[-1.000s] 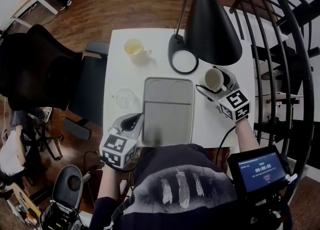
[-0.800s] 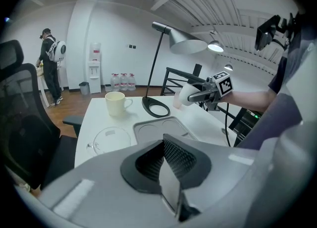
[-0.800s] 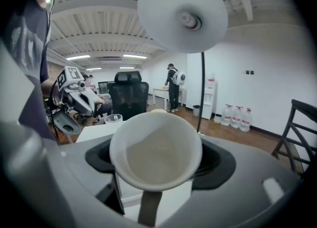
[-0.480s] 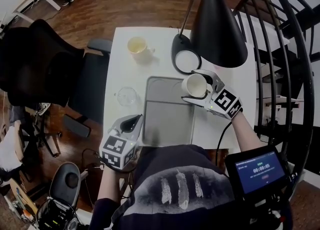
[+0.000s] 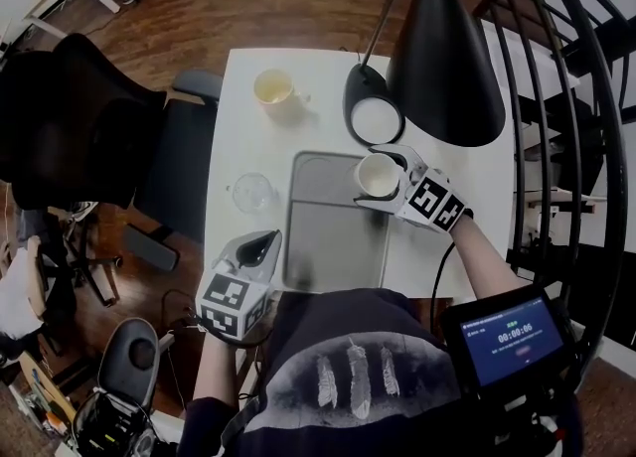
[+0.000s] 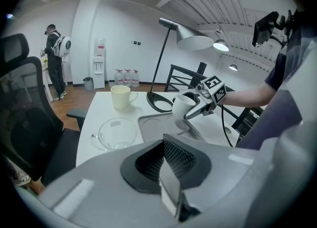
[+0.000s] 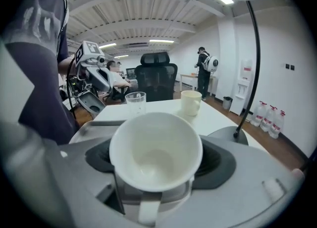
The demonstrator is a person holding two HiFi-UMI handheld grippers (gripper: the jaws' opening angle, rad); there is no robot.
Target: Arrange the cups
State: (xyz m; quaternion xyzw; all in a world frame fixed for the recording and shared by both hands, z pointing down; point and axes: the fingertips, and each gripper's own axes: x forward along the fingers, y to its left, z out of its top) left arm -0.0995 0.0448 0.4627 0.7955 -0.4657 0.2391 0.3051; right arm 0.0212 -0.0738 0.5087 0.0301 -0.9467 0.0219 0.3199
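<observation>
My right gripper (image 5: pixel 390 183) is shut on a white cup (image 5: pixel 379 175), holding it over the far right corner of the grey tray (image 5: pixel 333 241). In the right gripper view the white cup (image 7: pixel 156 150) fills the space between the jaws, mouth toward the camera and handle at the bottom. From the left gripper view, the white cup (image 6: pixel 183 107) hangs just above the tray (image 6: pixel 156 123). A cream mug (image 5: pixel 271 87) stands at the table's far left. A clear glass cup (image 5: pixel 251 191) stands left of the tray. My left gripper (image 5: pixel 264 239) is shut and empty at the tray's near left corner.
A black desk lamp has its round base (image 5: pixel 376 119) just beyond the tray and its shade (image 5: pixel 447 48) above the right side. A black office chair (image 5: pixel 89 137) stands left of the white table (image 5: pixel 243 137). Black stair railing (image 5: pixel 571 127) runs along the right.
My right gripper carried the white cup leftward from the table right of the tray to above the tray's far right corner. The left gripper stayed near the tray's near left corner.
</observation>
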